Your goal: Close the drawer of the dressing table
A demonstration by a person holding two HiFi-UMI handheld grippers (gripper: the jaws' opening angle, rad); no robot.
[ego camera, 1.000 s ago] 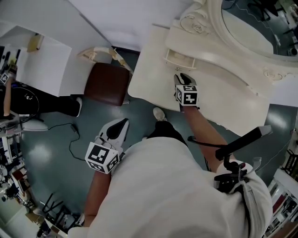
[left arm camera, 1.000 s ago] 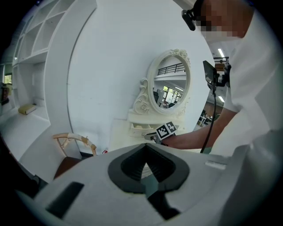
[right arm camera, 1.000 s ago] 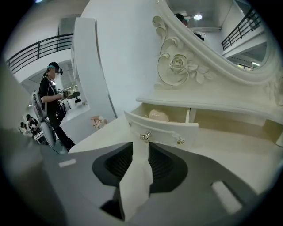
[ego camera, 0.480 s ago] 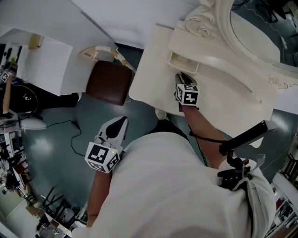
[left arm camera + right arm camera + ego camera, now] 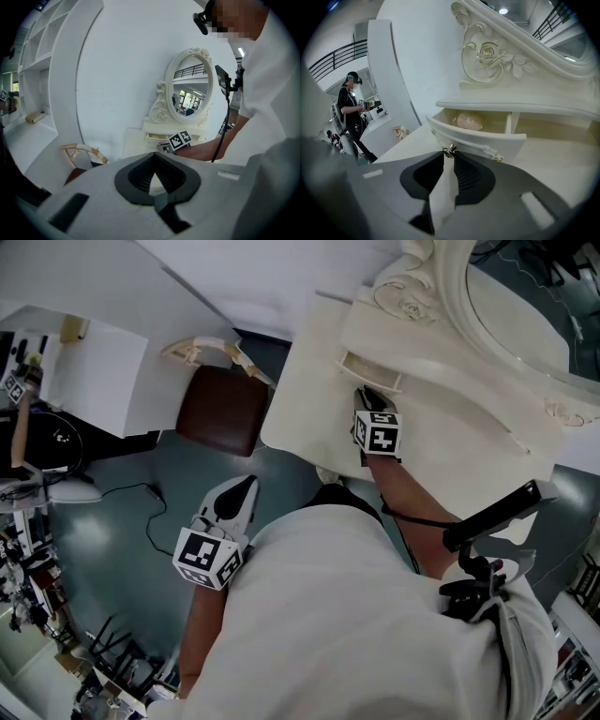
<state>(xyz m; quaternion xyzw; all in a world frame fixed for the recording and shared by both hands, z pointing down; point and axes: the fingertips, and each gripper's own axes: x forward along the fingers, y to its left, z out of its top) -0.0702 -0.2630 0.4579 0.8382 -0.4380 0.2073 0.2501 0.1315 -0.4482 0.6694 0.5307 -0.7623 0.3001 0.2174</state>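
The cream dressing table (image 5: 305,404) has a small drawer (image 5: 371,370) pulled out under its oval mirror (image 5: 516,306). In the right gripper view the drawer front (image 5: 487,140) is curved, a small metal knob (image 5: 449,150) sticks out of it, and a pale rounded object (image 5: 468,121) lies inside. My right gripper (image 5: 368,396) (image 5: 449,157) points at the drawer front. Its jaws are closing, with the knob right at their tips. My left gripper (image 5: 246,487) (image 5: 154,157) hangs over the floor, shut and holding nothing.
A brown-seated stool (image 5: 222,411) with a carved back (image 5: 211,351) stands left of the table. White shelving (image 5: 89,371) fills the far left. A cable (image 5: 141,502) lies on the grey floor. A person (image 5: 350,112) stands far off in the right gripper view.
My right gripper has come closer to the drawer front. The left gripper has hardly shifted in the picture.
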